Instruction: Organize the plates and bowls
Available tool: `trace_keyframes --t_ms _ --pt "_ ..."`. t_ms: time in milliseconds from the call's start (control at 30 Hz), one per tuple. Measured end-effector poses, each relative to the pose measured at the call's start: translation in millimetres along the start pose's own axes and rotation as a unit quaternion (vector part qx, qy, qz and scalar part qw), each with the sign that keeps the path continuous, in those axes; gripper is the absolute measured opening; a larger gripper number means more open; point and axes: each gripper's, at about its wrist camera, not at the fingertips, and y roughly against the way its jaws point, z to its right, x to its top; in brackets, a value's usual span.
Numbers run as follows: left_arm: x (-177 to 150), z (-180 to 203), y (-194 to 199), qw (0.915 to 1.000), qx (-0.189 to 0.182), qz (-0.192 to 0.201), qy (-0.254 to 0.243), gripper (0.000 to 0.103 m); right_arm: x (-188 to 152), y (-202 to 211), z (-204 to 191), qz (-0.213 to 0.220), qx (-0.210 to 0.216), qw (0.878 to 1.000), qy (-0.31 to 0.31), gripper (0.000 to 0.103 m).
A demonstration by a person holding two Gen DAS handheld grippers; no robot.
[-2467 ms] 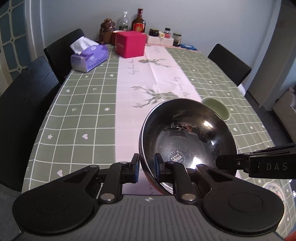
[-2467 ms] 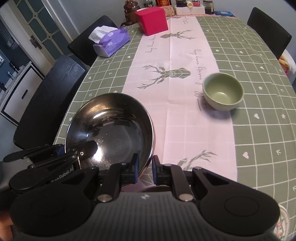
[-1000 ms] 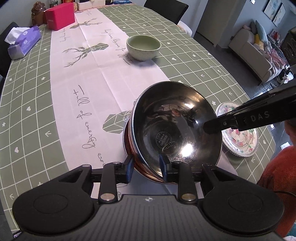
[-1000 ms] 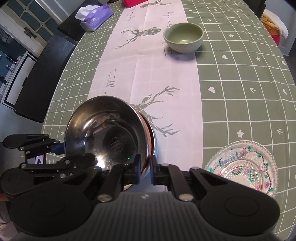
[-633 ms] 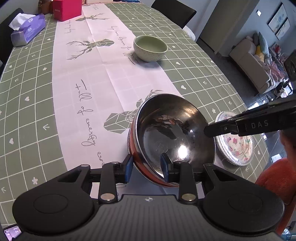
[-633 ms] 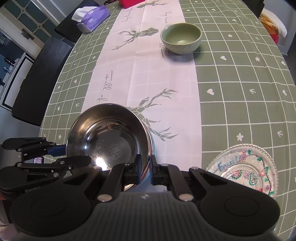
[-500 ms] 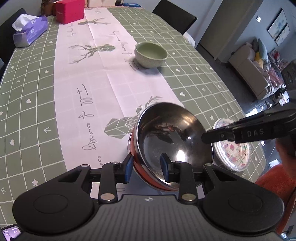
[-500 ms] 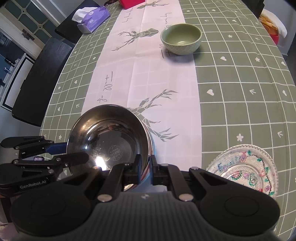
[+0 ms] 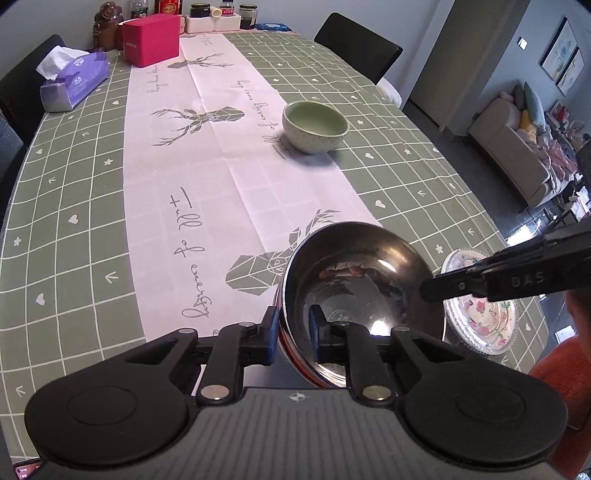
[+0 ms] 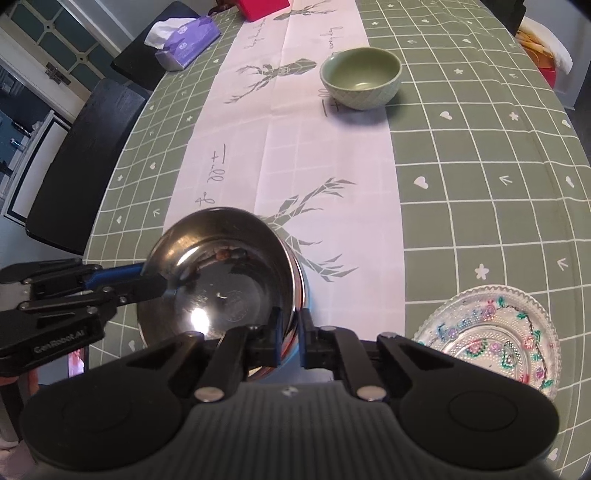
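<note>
item: round polished steel bowl, mirror-bright inside, a stamped mark at the centre of its base, a reddish-copper band showing on the outer wall below the rim. it sits tilted at the near end of the green checked tablecloth, directly ahead of both grippers and partly over the pale pink deer-print runner.

left gripper: jaws clamped on the bowl's near rim, one finger outside the wall, one inside.

right gripper: jaws pinched on the bowl's rim at the opposite side, one finger inside, one outside; in the left wrist view its tip reaches the rim from the right.

item: small pale green ceramic bowl, upright, well ahead of both grippers, at the runner's right edge.

item: clear pressed-glass plate with painted floral rim, flat on the cloth, just to the right of the right gripper and near the steel bowl; whether they touch cannot be told.

far ahead, left: purple tissue box, pink-red box.
</note>
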Motion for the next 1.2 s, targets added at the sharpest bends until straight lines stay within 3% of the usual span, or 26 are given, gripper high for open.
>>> trace_keyframes --t_ms 400,533,667,767,867,1033,1200 --pt "1 0 3 1.0000 0.001 0.007 -0.004 0.018 -1 2 -1 0.007 0.000 1.000 0.006 0.009" --pt "4 -2 11 0.9988 0.007 0.047 -0.003 0.025 1 10 1 0.026 0.005 1.000 0.006 0.011" --pt "7 8 19 0.9929 0.015 0.112 -0.037 0.034 6 17 8 0.047 0.012 0.999 -0.005 0.031" --pt "15 11 22 0.9910 -0.005 0.131 -0.029 0.045 13 18 17 0.063 0.008 0.998 -0.012 0.032" --pt "30 16 24 0.9887 -0.011 0.147 -0.025 0.045 23 17 29 0.071 -0.002 0.997 -0.023 0.032" --pt "62 33 12 0.9914 0.002 0.114 -0.065 0.045 48 21 50 0.095 -0.021 0.994 -0.041 0.039" --pt "101 37 -8 0.9955 -0.011 0.085 -0.041 0.045 77 19 64 0.118 -0.055 0.991 -0.035 0.043"
